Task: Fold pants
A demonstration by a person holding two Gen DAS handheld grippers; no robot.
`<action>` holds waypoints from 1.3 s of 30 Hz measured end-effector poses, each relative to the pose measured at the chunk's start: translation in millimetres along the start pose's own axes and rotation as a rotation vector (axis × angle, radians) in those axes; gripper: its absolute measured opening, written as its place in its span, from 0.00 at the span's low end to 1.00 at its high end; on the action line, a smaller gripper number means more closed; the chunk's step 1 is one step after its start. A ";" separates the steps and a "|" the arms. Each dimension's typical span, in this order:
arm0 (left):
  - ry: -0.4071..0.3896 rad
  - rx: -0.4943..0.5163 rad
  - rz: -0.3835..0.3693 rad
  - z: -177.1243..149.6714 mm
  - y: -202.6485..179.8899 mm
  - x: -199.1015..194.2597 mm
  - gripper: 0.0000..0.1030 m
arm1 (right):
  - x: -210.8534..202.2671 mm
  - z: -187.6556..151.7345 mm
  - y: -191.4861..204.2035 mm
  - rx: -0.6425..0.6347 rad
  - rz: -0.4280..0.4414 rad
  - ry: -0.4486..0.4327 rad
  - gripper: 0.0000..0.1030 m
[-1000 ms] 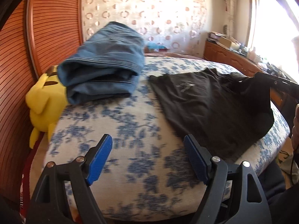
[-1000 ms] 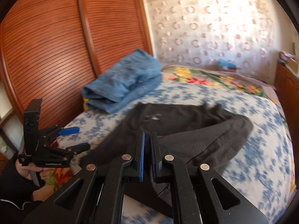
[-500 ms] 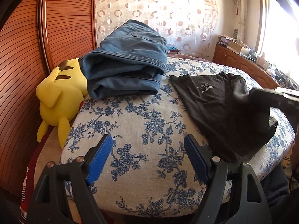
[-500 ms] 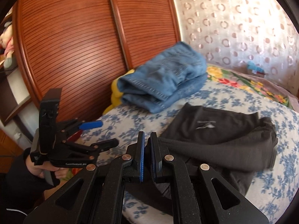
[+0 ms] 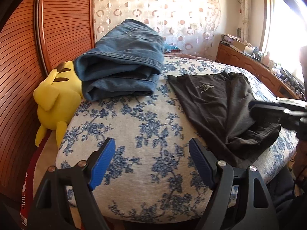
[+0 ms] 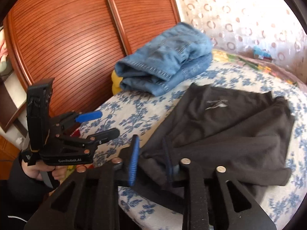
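Dark grey pants (image 5: 216, 103) with a small white logo lie folded over on the flowered bed, right of centre; they also show in the right wrist view (image 6: 230, 126). My left gripper (image 5: 151, 163) is open and empty over the bed's front edge, left of the pants. My right gripper (image 6: 153, 159) is open; the pants' waistband and drawstring lie between its fingers. The right gripper also shows at the pants' right edge in the left wrist view (image 5: 272, 111). The left gripper shows at the left of the right wrist view (image 6: 101, 122).
Folded blue jeans (image 5: 122, 65) lie at the back left of the bed (image 5: 134, 126), partly on a yellow plush toy (image 5: 55, 99). A slatted wooden wardrobe (image 5: 21, 57) stands on the left. A wooden dresser (image 5: 255, 67) with clutter runs along the right.
My right gripper has opened; it was shut on the pants' waistband before. The pants now lie folded over nearer the bed's front. The left gripper stays open, and has come a little closer.
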State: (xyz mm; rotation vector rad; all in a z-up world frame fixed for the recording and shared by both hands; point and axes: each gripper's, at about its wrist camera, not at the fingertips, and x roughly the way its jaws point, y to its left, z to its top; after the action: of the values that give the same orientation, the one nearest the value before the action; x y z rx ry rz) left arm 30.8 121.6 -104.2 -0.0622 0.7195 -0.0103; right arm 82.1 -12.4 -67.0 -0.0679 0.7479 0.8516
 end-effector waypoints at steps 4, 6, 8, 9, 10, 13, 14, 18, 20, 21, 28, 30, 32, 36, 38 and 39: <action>-0.001 0.017 -0.020 2.7 -10.0 0.2 0.77 | -32.3 -3.0 -19.8 0.014 -0.073 -0.063 0.28; -0.002 0.030 -0.032 3.9 -16.4 0.1 0.77 | -45.6 -6.8 -32.2 0.025 -0.119 -0.078 0.31; -0.004 0.042 -0.045 5.9 -23.0 0.3 0.77 | -57.2 -13.1 -49.7 0.040 -0.176 -0.082 0.33; -0.004 0.045 -0.050 6.9 -25.3 0.4 0.77 | -62.3 -17.3 -60.2 0.047 -0.215 -0.080 0.34; -0.005 0.048 -0.056 8.3 -27.8 0.8 0.77 | -65.1 -20.2 -67.7 0.052 -0.242 -0.077 0.34; -0.006 0.061 -0.067 12.0 -36.2 2.6 0.77 | -73.4 -31.5 -91.2 0.077 -0.311 -0.064 0.36; -0.005 0.067 -0.070 13.3 -39.9 3.8 0.77 | -75.8 -34.7 -97.1 0.084 -0.322 -0.060 0.36; 0.001 0.085 -0.082 14.3 -48.2 7.1 0.77 | -82.8 -48.1 -115.7 0.120 -0.345 -0.045 0.42; 0.010 0.093 -0.084 13.5 -52.2 10.6 0.77 | -83.6 -53.1 -122.9 0.140 -0.343 -0.034 0.44; 0.014 0.096 -0.085 12.5 -53.5 11.9 0.77 | -83.8 -55.2 -125.0 0.142 -0.342 -0.026 0.44; 0.054 0.119 -0.080 3.0 -59.0 20.7 0.77 | -66.5 -59.7 -130.6 0.157 -0.315 0.029 0.45; 0.059 0.124 -0.076 0.4 -60.0 22.4 0.77 | -61.8 -59.1 -131.0 0.155 -0.316 0.047 0.44; 0.065 0.120 -0.073 -1.9 -59.9 23.3 0.77 | -59.4 -58.4 -132.6 0.155 -0.316 0.053 0.44; 0.033 0.111 -0.084 -1.8 -60.4 14.1 0.77 | -54.1 -54.7 -133.1 0.140 -0.315 0.065 0.44; 0.011 0.108 -0.109 0.5 -61.0 5.7 0.77 | -51.1 -54.0 -132.7 0.128 -0.315 0.076 0.43; -0.003 0.109 -0.125 2.3 -61.9 1.0 0.77 | -49.7 -54.4 -132.6 0.123 -0.317 0.080 0.35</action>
State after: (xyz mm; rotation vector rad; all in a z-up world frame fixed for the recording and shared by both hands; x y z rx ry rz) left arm 33.7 59.9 -99.3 -0.0030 0.7103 -0.1685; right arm 123.1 -152.8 -107.3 -0.1082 0.8376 0.5024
